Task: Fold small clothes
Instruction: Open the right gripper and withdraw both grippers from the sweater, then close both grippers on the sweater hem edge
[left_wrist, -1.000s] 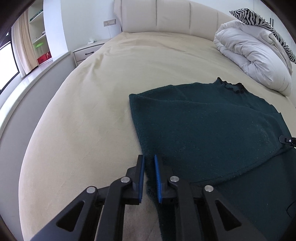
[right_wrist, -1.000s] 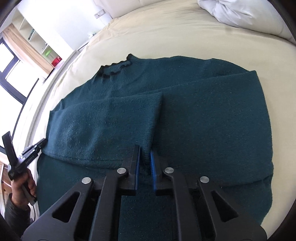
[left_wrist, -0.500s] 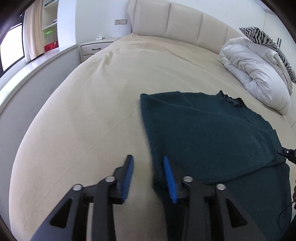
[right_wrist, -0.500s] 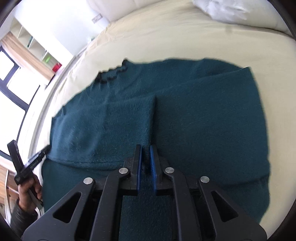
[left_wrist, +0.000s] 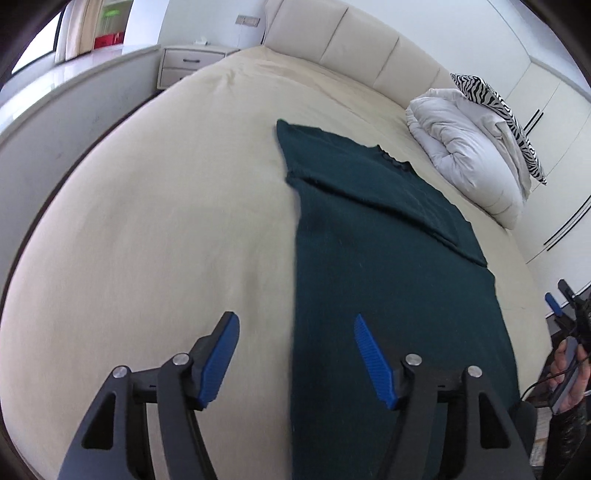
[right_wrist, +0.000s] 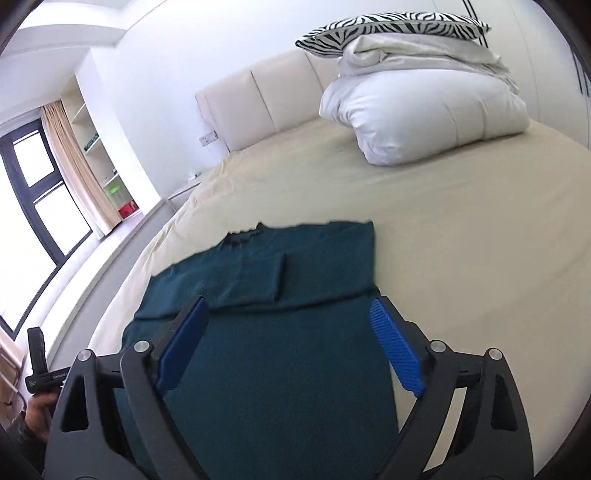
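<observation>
A dark teal knit sweater (left_wrist: 384, 266) lies flat on the beige bed, both sleeves folded across its upper body; it also shows in the right wrist view (right_wrist: 273, 332). My left gripper (left_wrist: 295, 358) is open and empty, held above the sweater's left edge near the hem. My right gripper (right_wrist: 288, 347) is open and empty, held above the lower body of the sweater. The right gripper also shows at the right edge of the left wrist view (left_wrist: 561, 306), and the left gripper at the left edge of the right wrist view (right_wrist: 37, 365).
A folded white duvet (right_wrist: 421, 110) with a zebra-print pillow (right_wrist: 391, 29) lies at the head of the bed (left_wrist: 147, 240). A nightstand (left_wrist: 188, 62) and a window ledge (left_wrist: 66, 92) stand to the left. The padded headboard (left_wrist: 351, 48) is behind.
Both grippers have opened and let go of the sleeves, then pulled back and up from the sweater. The sleeves now lie folded across the sweater's chest.
</observation>
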